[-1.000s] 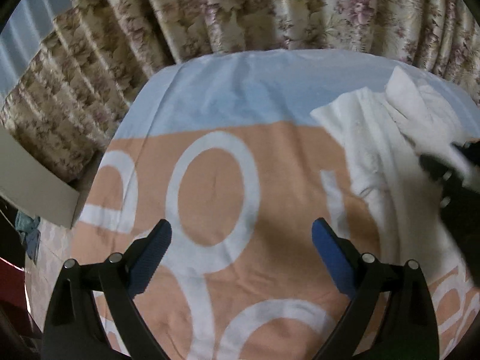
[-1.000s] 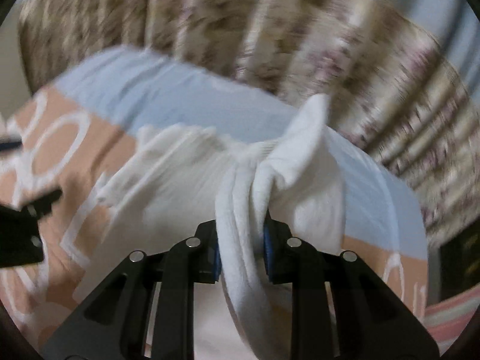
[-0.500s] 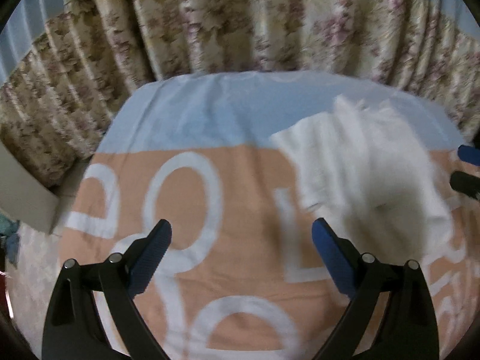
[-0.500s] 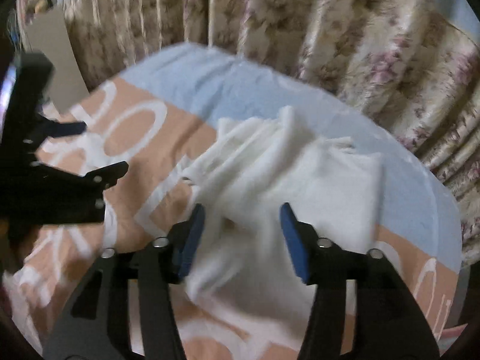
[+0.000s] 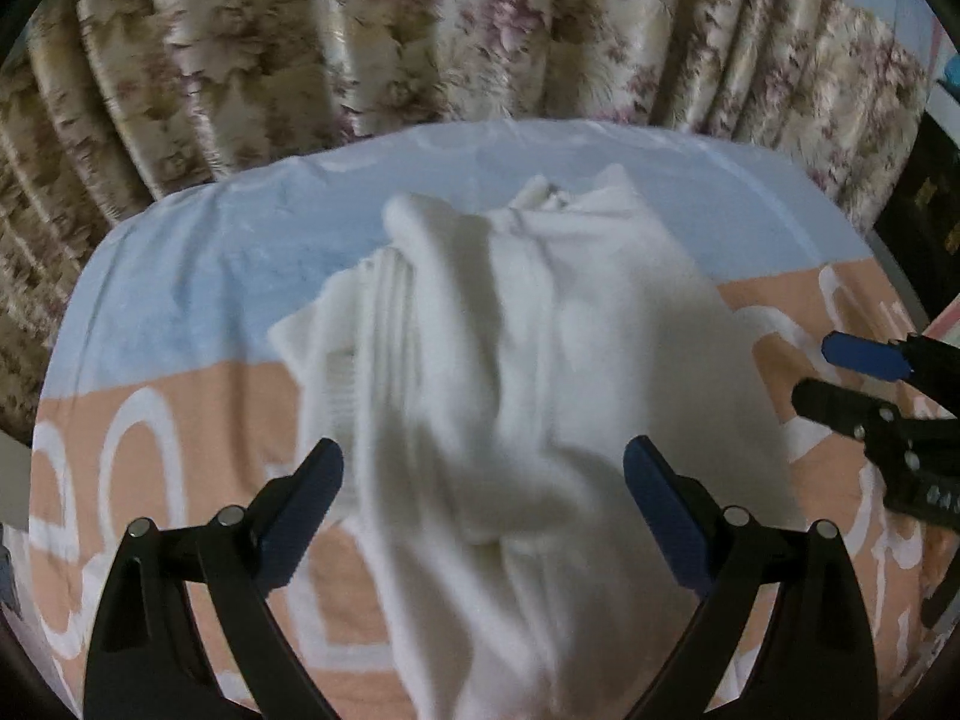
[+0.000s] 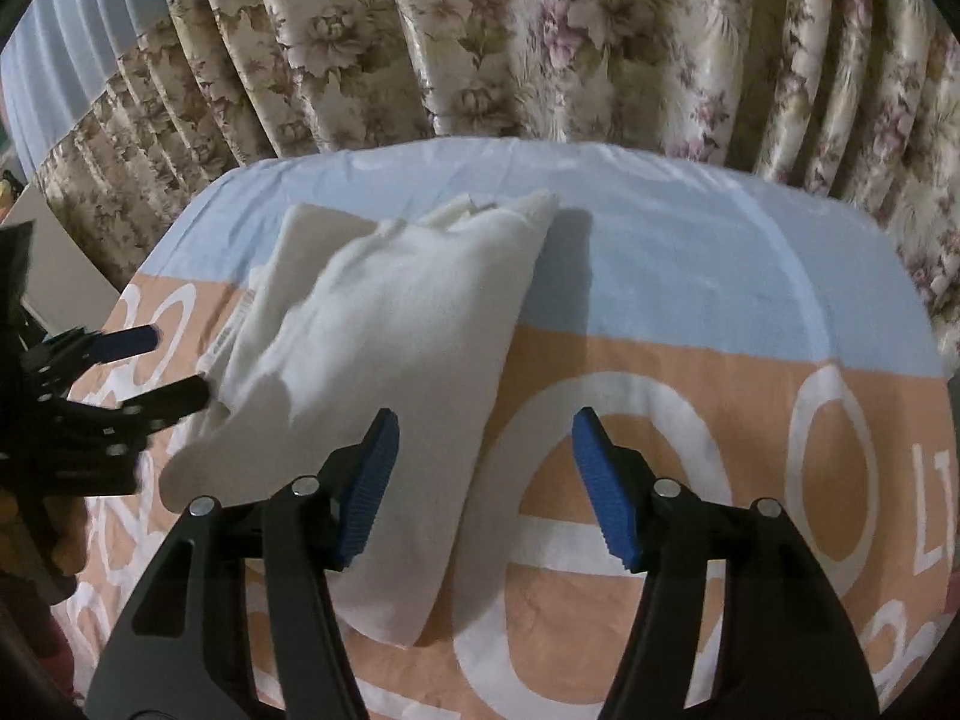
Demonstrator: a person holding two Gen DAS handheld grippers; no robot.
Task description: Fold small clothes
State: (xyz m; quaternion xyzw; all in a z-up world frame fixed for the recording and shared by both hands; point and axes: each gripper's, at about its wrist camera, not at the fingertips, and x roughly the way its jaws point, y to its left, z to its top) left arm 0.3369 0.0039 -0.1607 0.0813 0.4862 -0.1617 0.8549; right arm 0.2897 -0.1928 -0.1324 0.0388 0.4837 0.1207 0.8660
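A small white garment (image 5: 528, 372) lies rumpled and loosely folded on the peach and blue bed sheet (image 5: 180, 324). My left gripper (image 5: 480, 462) hovers over it, open wide, with the cloth below the gap between its blue pads and not pinched. In the right wrist view the garment (image 6: 390, 324) lies left of my right gripper (image 6: 486, 426). Its jaws are closing, with only bare sheet (image 6: 690, 276) between them and the cloth's edge passing under the left finger. The right gripper (image 5: 819, 369) also shows at the left view's right edge, and the left gripper (image 6: 177, 360) at the right view's left edge.
A floral curtain (image 5: 420, 30) hangs close behind the far edge of the bed. Dark furniture (image 5: 924, 192) stands at the far right. The sheet carries large white rings and letters (image 6: 624, 480).
My right gripper let go of the white garment and drew off to its right. The garment dropped onto the sheet. My left gripper swung right until the garment lay under it.
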